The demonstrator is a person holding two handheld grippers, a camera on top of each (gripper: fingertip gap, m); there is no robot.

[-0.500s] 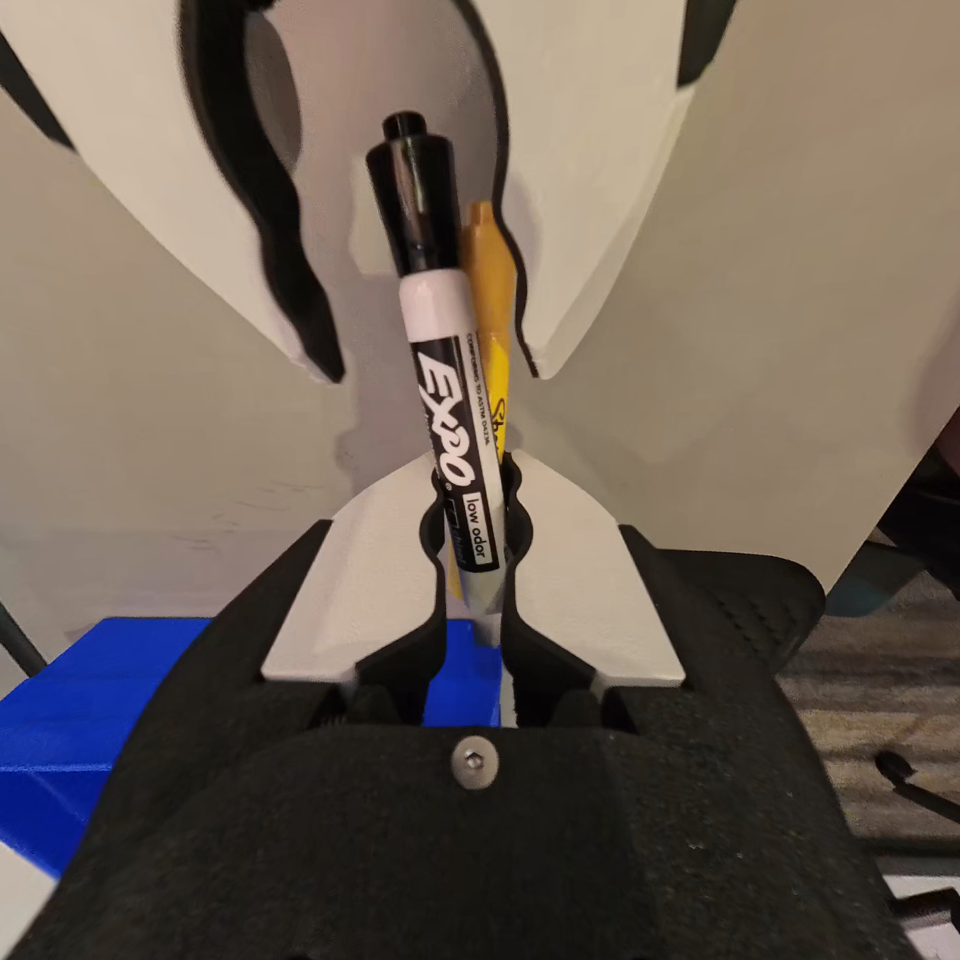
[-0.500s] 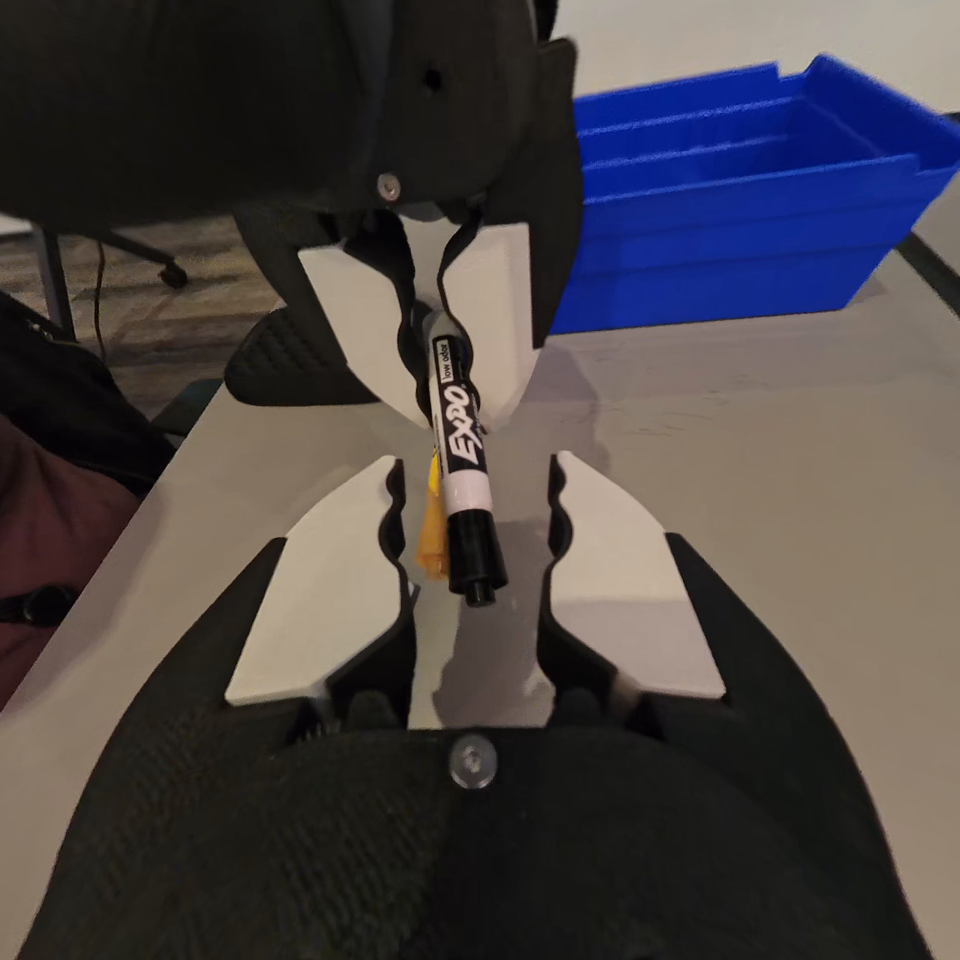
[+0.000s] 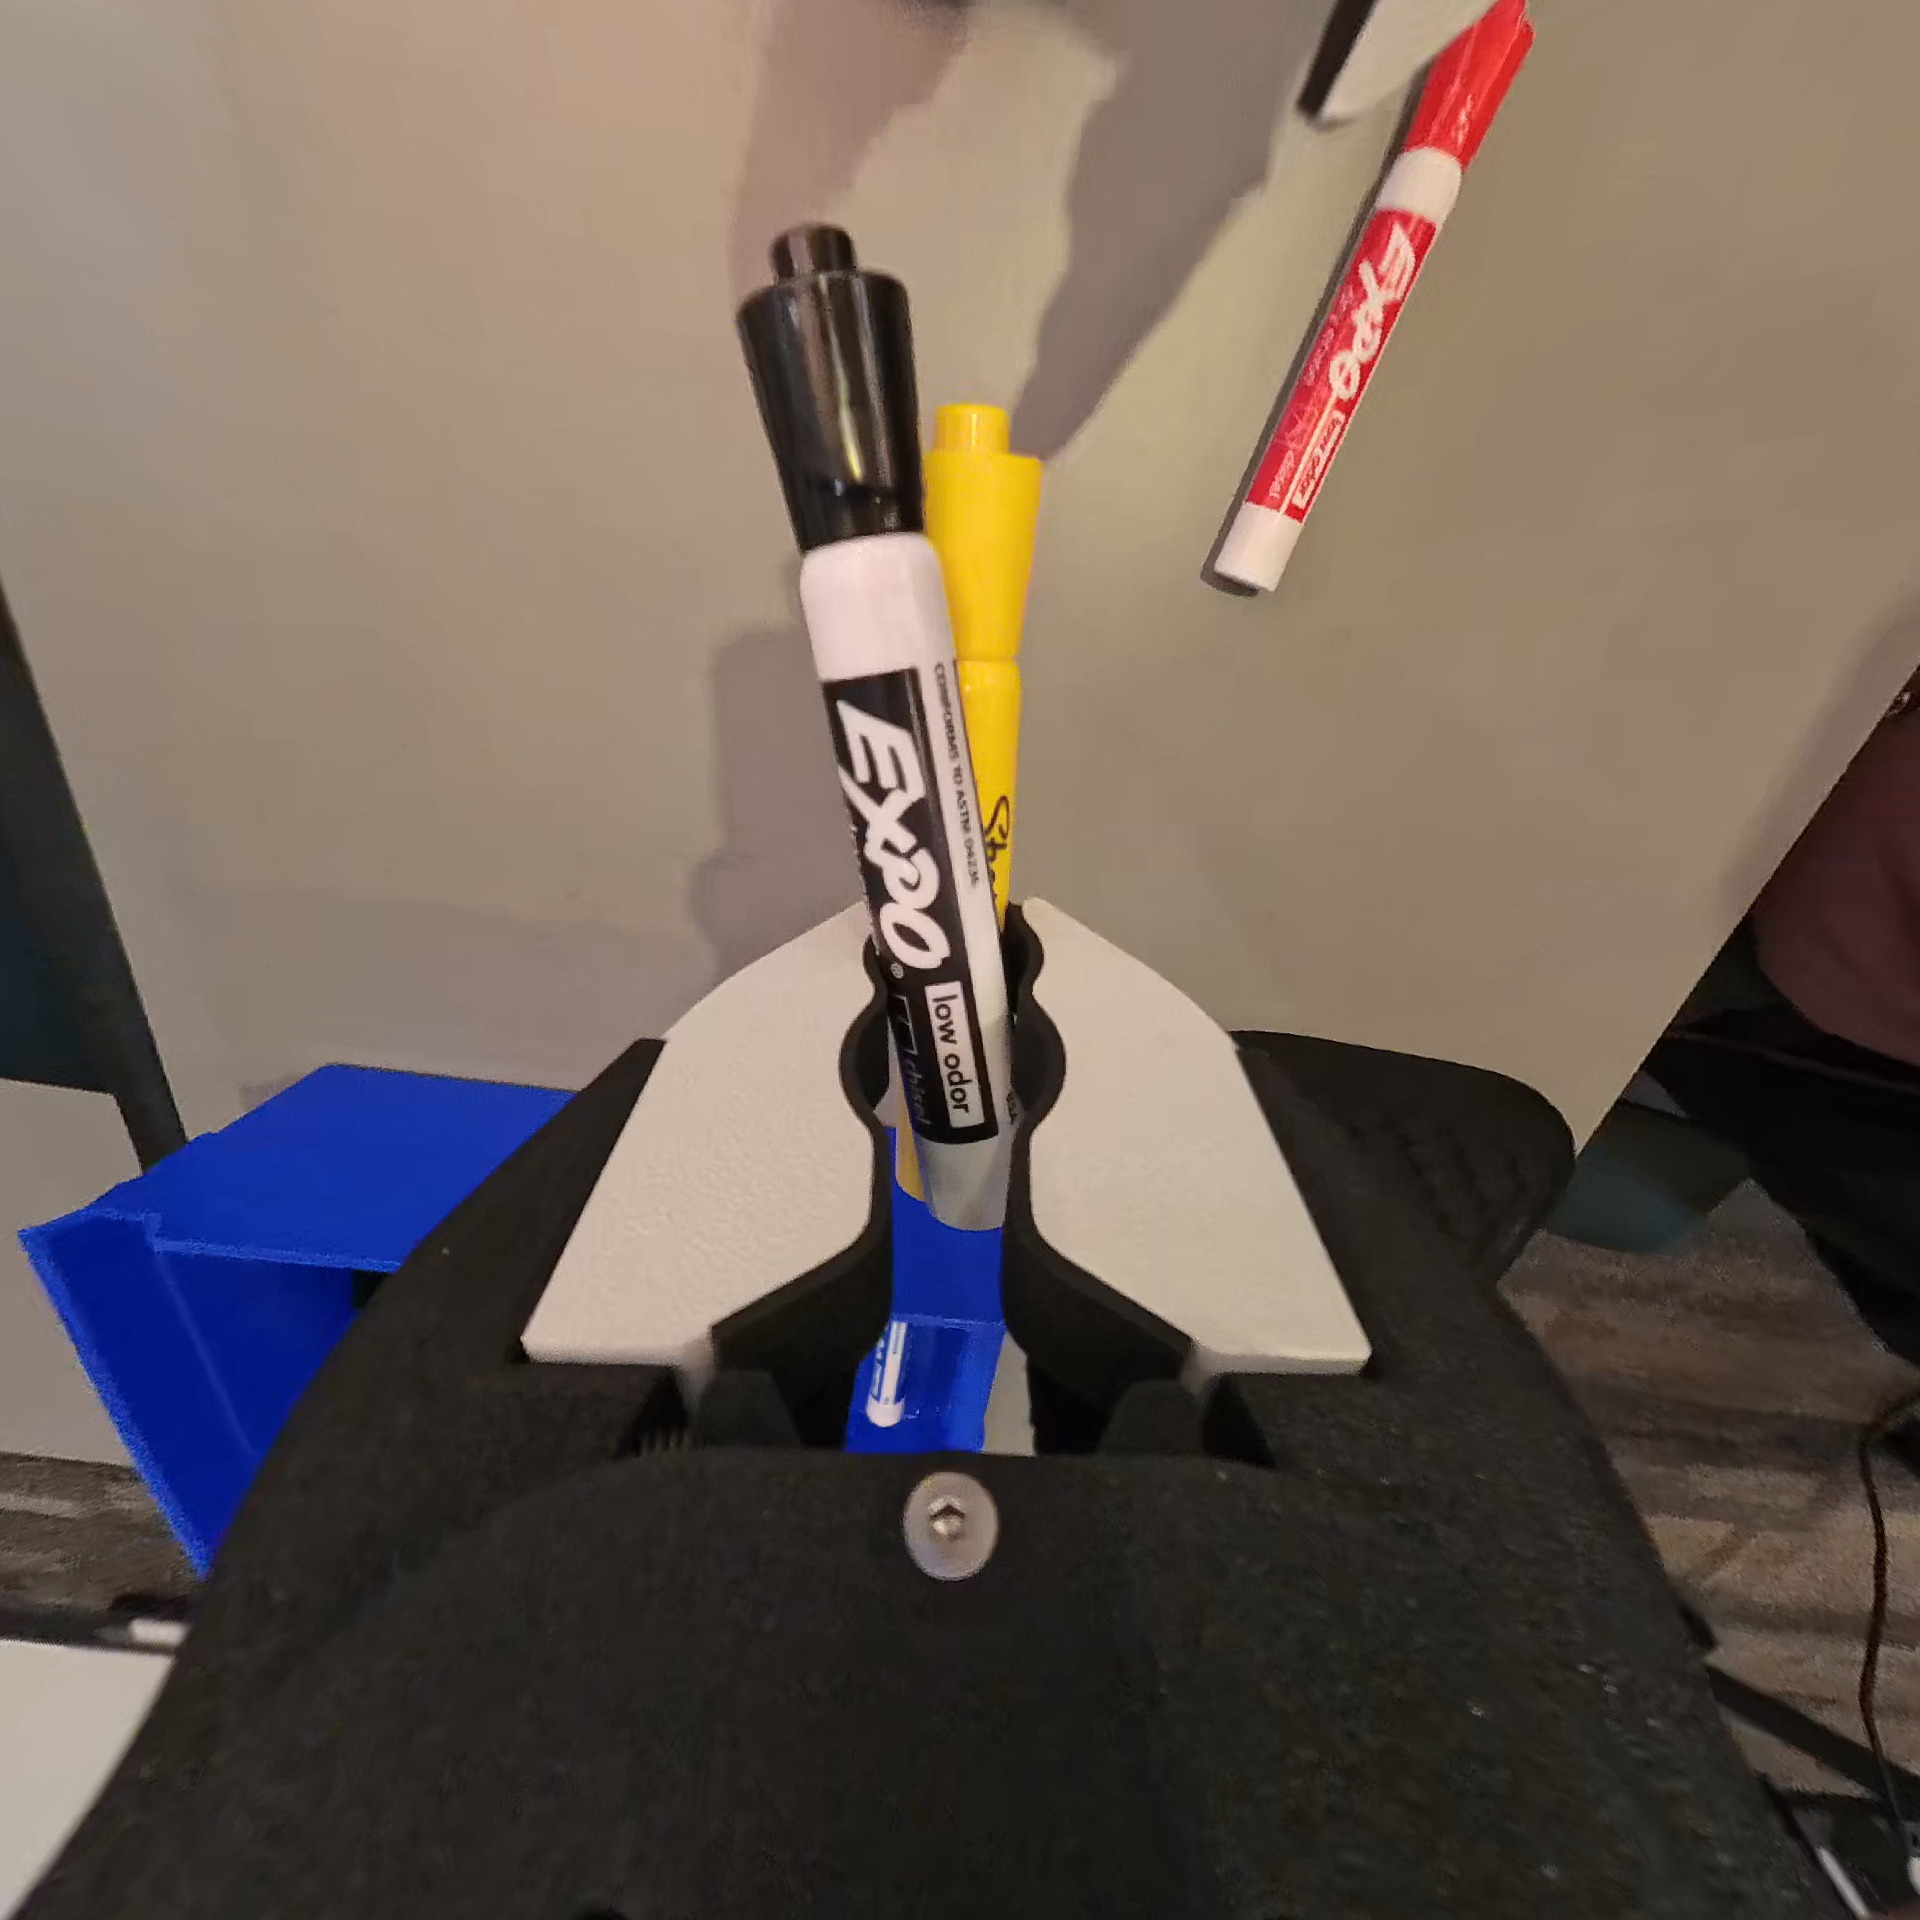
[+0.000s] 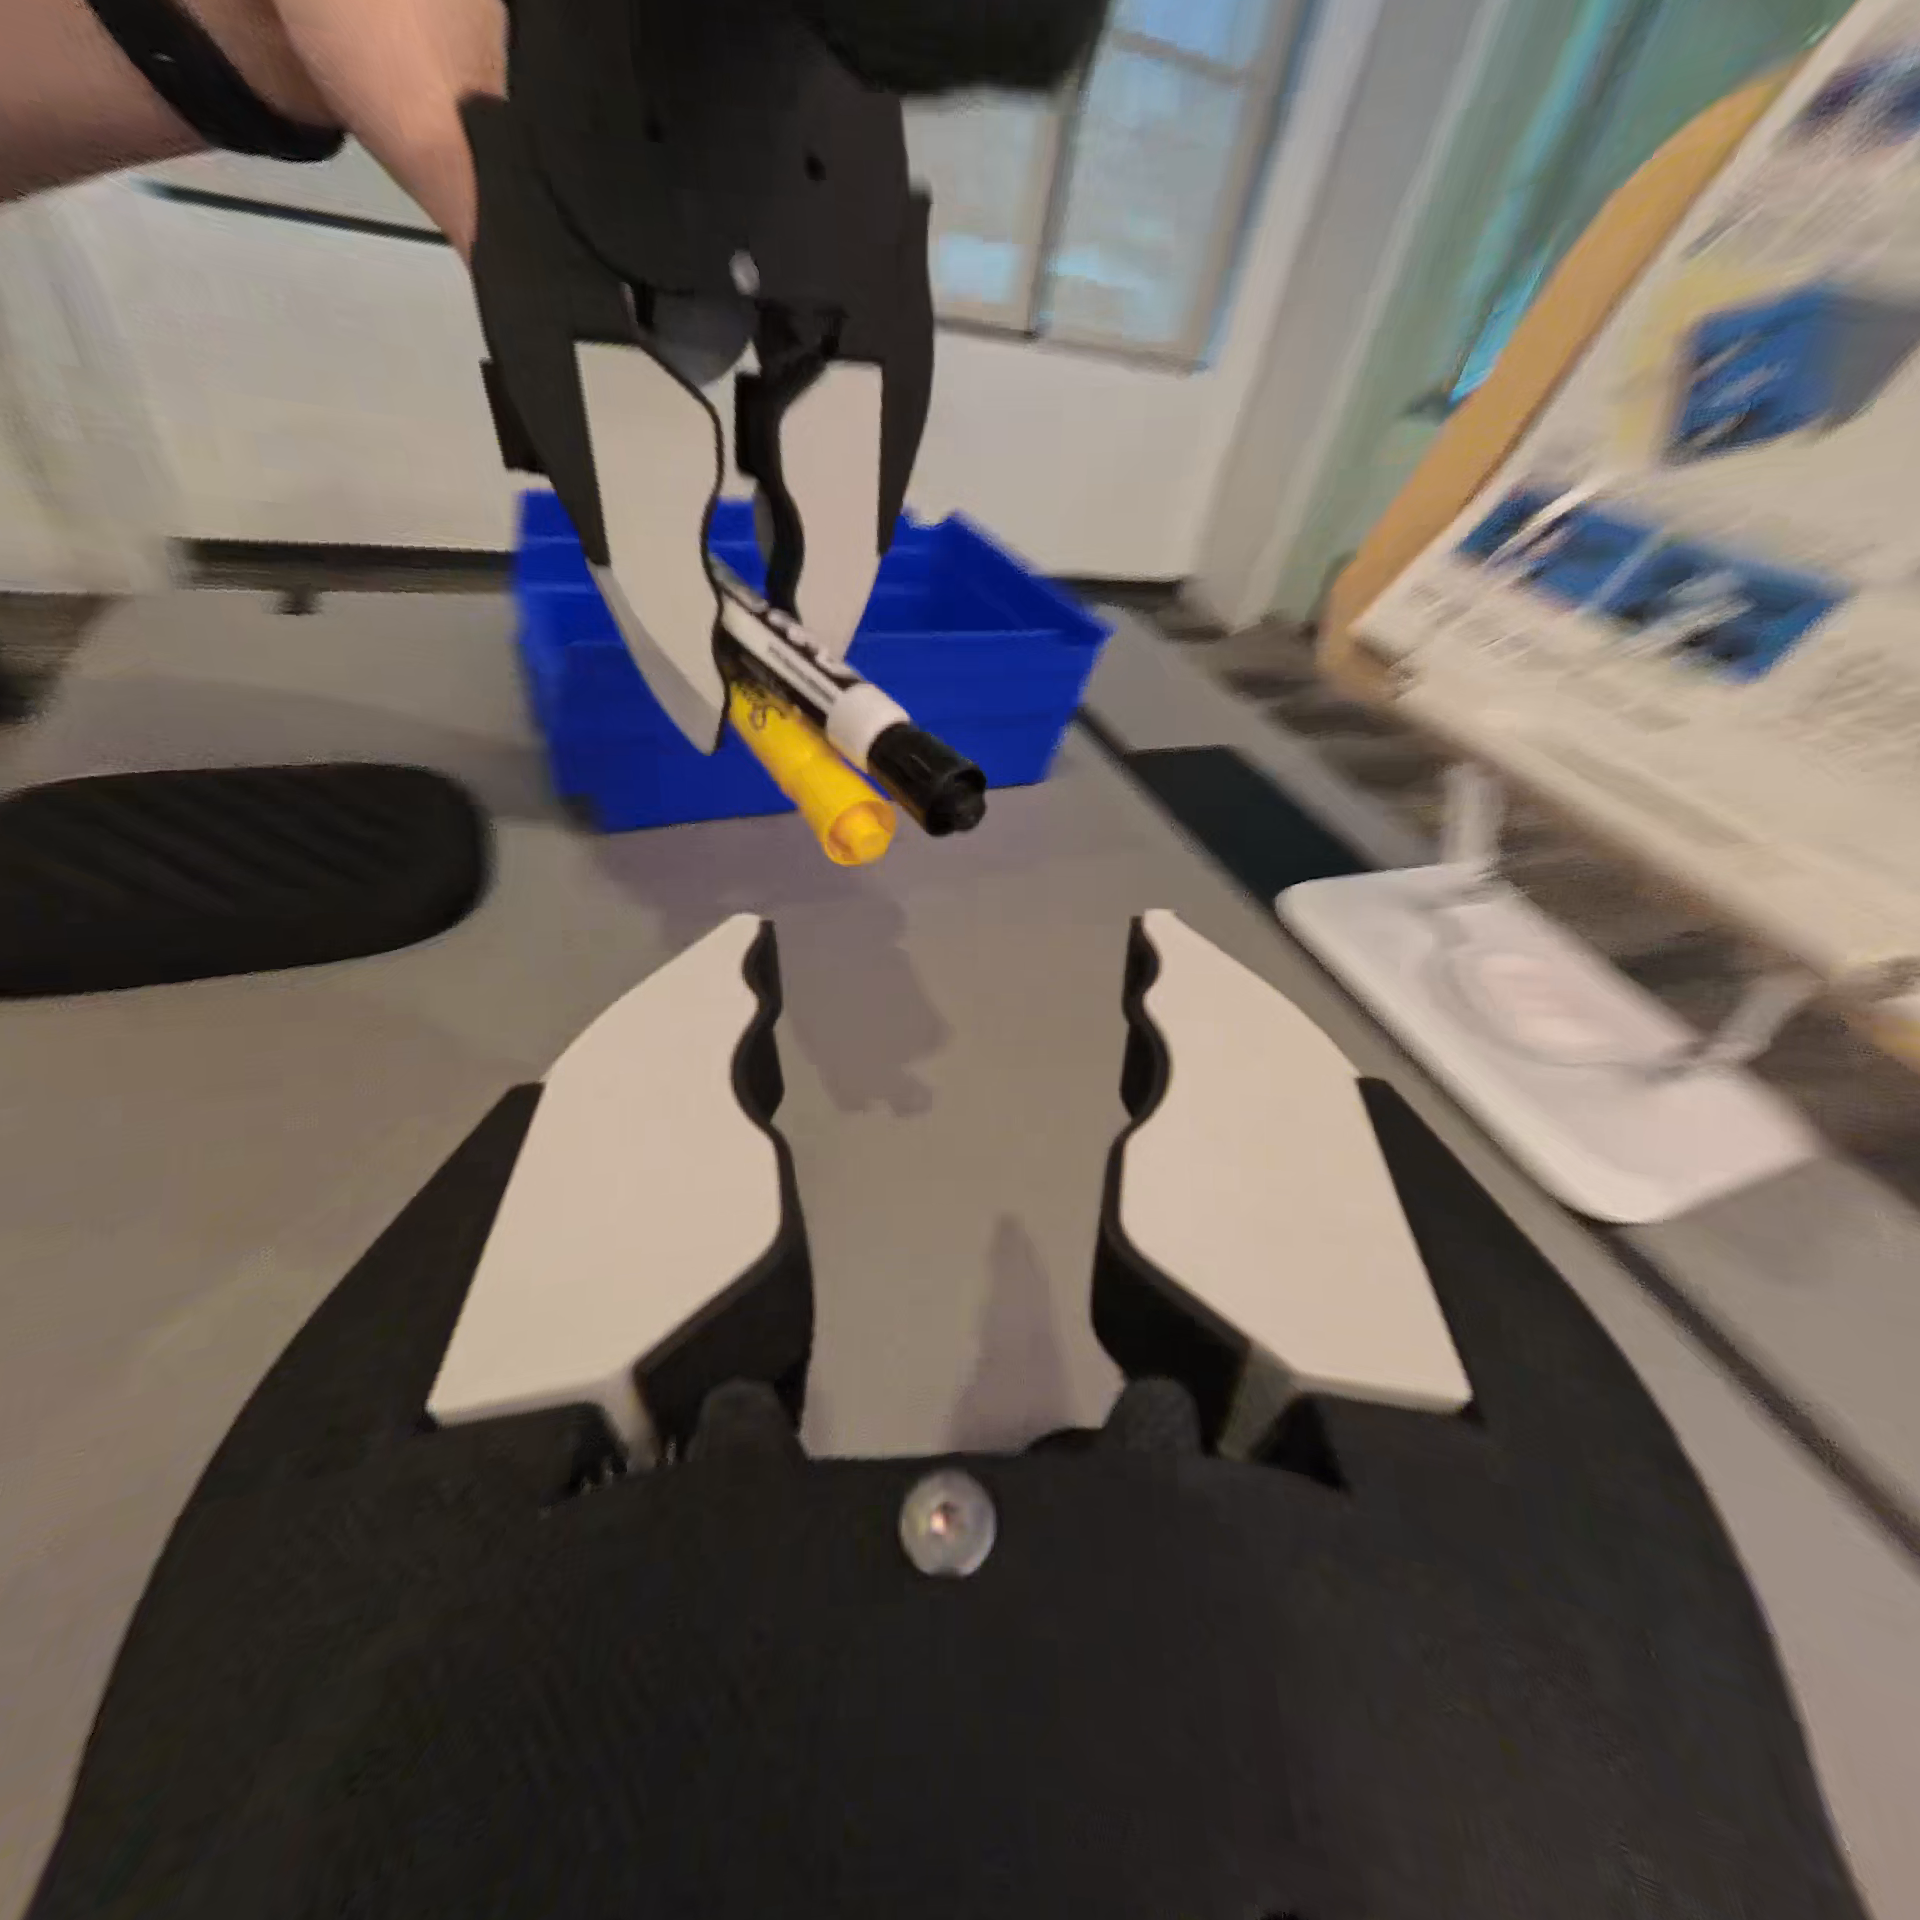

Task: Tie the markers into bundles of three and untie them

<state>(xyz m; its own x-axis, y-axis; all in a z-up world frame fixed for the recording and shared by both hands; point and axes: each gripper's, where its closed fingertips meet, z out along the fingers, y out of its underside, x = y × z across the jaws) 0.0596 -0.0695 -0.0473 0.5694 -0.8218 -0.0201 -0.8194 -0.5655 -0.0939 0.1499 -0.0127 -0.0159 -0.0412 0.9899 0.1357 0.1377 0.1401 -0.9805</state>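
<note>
1. In the left wrist view we find the left gripper point(image 3: 951, 935) clamped narrow on two markers at once; the black marker point(image 3: 883, 717) sits in front, the yellow marker point(image 3: 982, 582) just behind and touching it; both caps point toward 12 o'clock, the black leaning slightly toward 11.
2. We note a red marker point(image 3: 1351, 322) lying on the grey table point(image 3: 416, 520) at 1 o'clock from the held pair, well apart from them, its white end toward 7 o'clock; its far end is partly cut off by the frame edge, beside a blurred pale shape we cannot identify.
3. A blue bin point(image 3: 260, 1226) shows at 8 o'clock behind the left gripper's body; a small marker with blue print point(image 3: 886, 1382) is glimpsed inside it between the fingers.
4. In the right wrist view we log the right gripper point(image 4: 951, 935) spread wide and holding nothing, over bare table point(image 4: 312, 1091).
5. At 12 o'clock from it hangs the left gripper point(image 4: 774, 665), held by a hand point(image 4: 343, 94); the black marker point(image 4: 862, 717) and yellow marker point(image 4: 816, 769) jut from it toward 4 o'clock, caps outward.
6. The blue bin point(image 4: 987, 644) stands behind that pair; a white stand base point(image 4: 1538, 1049) lies at 3 o'clock; a black chair seat point(image 4: 208, 873) at 9; this view is blurred.
</note>
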